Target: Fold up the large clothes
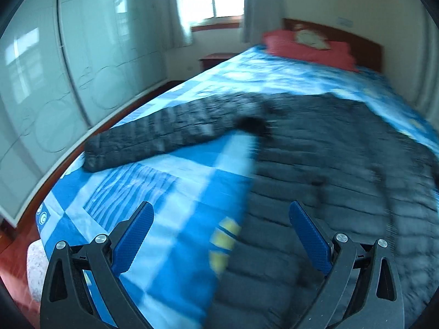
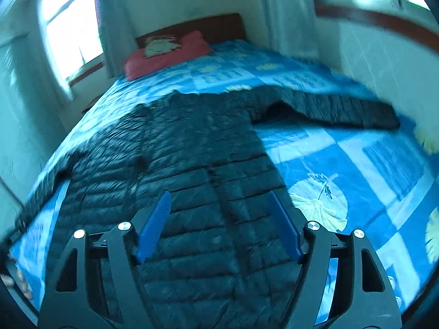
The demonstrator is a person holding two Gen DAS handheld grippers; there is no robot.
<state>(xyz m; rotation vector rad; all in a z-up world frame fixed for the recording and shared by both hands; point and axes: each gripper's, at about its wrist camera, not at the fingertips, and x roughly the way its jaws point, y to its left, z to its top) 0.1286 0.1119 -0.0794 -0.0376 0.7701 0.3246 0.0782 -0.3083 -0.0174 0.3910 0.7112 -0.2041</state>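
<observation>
A long black quilted down coat (image 1: 329,164) lies spread flat on the bed, one sleeve (image 1: 164,134) stretched out to the left. In the right wrist view the coat (image 2: 192,164) fills the middle, its other sleeve (image 2: 343,109) reaching right, a front closure line running down its body. My left gripper (image 1: 221,213) hovers open over the coat's left edge, nothing between its blue pads. My right gripper (image 2: 219,200) hangs open above the coat's lower body, its pads clear of the fabric. Both views are blurred.
The bed's blue patterned cover (image 2: 343,170) lies under the coat. A red pillow (image 1: 307,46) lies by the wooden headboard (image 2: 192,27). Glossy wardrobe doors (image 1: 68,68) run along the left of the bed. A wall (image 2: 384,63) borders its right side. Fingers (image 2: 16,282) show at the lower left.
</observation>
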